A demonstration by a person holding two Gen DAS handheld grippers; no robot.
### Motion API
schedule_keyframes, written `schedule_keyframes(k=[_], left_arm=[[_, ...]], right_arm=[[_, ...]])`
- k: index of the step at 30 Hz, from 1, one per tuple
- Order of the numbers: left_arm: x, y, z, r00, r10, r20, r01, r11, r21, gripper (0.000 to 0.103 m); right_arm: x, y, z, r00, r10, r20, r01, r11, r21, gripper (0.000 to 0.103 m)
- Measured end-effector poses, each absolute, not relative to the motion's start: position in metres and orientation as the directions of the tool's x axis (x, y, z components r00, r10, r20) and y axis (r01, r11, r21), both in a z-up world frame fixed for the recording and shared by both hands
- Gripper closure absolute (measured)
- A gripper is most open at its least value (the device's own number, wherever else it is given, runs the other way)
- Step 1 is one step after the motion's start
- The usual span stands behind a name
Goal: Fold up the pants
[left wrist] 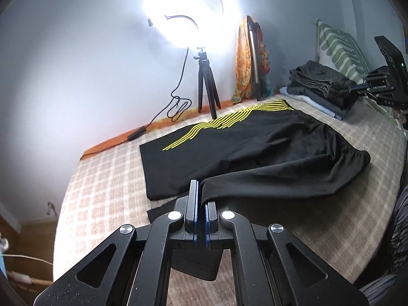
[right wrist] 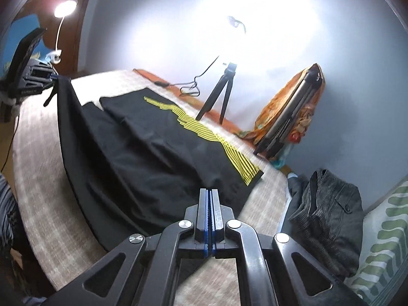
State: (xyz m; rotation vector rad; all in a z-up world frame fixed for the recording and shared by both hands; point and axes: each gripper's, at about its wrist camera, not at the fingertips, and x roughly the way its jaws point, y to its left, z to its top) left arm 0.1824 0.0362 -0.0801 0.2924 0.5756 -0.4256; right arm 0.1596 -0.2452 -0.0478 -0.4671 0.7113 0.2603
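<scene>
Black pants with yellow wavy stripes lie spread on the checked bed cover; they also show in the right wrist view. My left gripper is shut on a leg hem of the pants and holds it lifted off the bed; it shows at far left in the right wrist view. My right gripper has its fingers pressed together, empty, above the waistband end. It shows at far right in the left wrist view.
A ring light on a small tripod with a trailing cable stands at the wall side of the bed. A stack of folded dark clothes and a green patterned pillow lie at the bed's head. An orange-draped object leans on the wall.
</scene>
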Motion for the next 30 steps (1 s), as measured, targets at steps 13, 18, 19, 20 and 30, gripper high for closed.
schedule_keyframes(k=[13, 18, 19, 20, 30], left_arm=[[0.197, 0.037, -0.093, 0.727, -0.288, -0.624, 0.468, 0.872, 0.143, 0.101], [0.199, 0.036, -0.097, 0.720, -0.284, -0.634, 0.471, 0.870, 0.145, 0.101], [0.199, 0.036, -0.097, 0.719, -0.282, -0.635, 0.470, 0.870, 0.146, 0.101], [0.199, 0.037, -0.097, 0.718, -0.280, -0.638, 0.470, 0.870, 0.147, 0.101], [0.191, 0.039, -0.102, 0.709, -0.272, -0.650, 0.476, 0.865, 0.157, 0.101]], right_arm=[[0.133, -0.240, -0.135, 0.414, 0.195, -0.889, -0.655, 0.742, -0.143, 0.066], [0.120, -0.233, -0.163, 0.390, 0.127, -0.912, -0.696, 0.689, -0.201, 0.051], [0.119, -0.233, -0.163, 0.395, 0.127, -0.910, -0.696, 0.687, -0.206, 0.051], [0.120, -0.234, -0.163, 0.398, 0.130, -0.908, -0.692, 0.692, -0.204, 0.052], [0.127, -0.235, -0.159, 0.431, 0.109, -0.896, -0.655, 0.721, -0.227, 0.103]])
